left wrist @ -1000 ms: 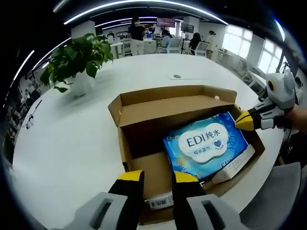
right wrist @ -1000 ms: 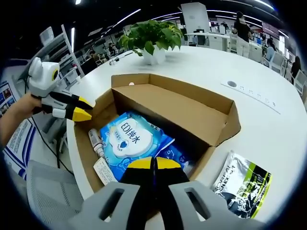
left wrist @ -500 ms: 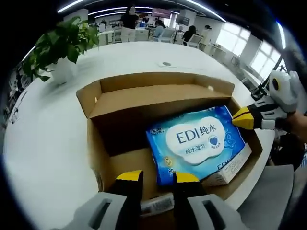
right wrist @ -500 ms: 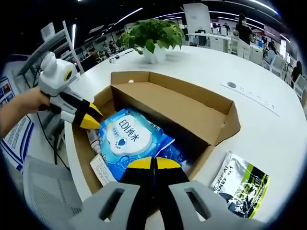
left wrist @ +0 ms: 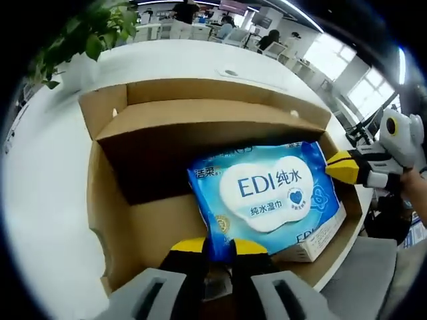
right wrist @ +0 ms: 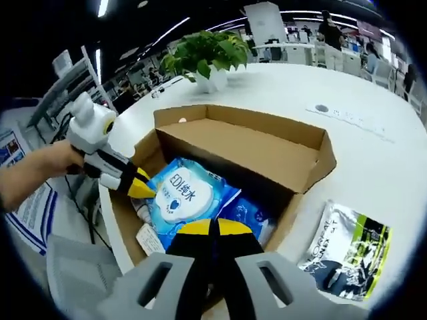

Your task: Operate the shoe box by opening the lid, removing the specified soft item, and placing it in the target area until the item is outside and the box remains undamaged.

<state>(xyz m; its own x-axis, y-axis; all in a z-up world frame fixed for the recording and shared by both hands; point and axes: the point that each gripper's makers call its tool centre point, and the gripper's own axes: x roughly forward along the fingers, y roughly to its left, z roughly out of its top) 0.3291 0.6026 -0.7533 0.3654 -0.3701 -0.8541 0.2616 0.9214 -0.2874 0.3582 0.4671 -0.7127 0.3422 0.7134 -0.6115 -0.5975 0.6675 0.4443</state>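
- Left gripper view: my left gripper (left wrist: 218, 247) sits low inside the open shoe box (left wrist: 113, 200), its yellow-tipped jaws just beside the near corner of the blue wipes pack (left wrist: 267, 197). A narrow gap shows between the tips, but I cannot tell whether they have pinched the pack's edge. The pack lies flat in the box, partly over a white carton (left wrist: 313, 237) (only its edge shows). The lid flap (left wrist: 213, 123) stands folded back on the far side. My right gripper (left wrist: 343, 167) comes in from the right, its tip at the pack's far corner.
- Right gripper view: my right gripper (right wrist: 214, 228) is clenched, jaws pressed together with nothing between them, hovering over the pack's (right wrist: 183, 197) near edge. The left gripper (right wrist: 137, 187), held in a hand (right wrist: 47, 170), points into the box (right wrist: 293, 193) and touches the pack's far side. On the white table (right wrist: 373, 147) lie a silver pouch (right wrist: 347, 247) just beside the box and a potted plant (right wrist: 207, 57) well beyond it.
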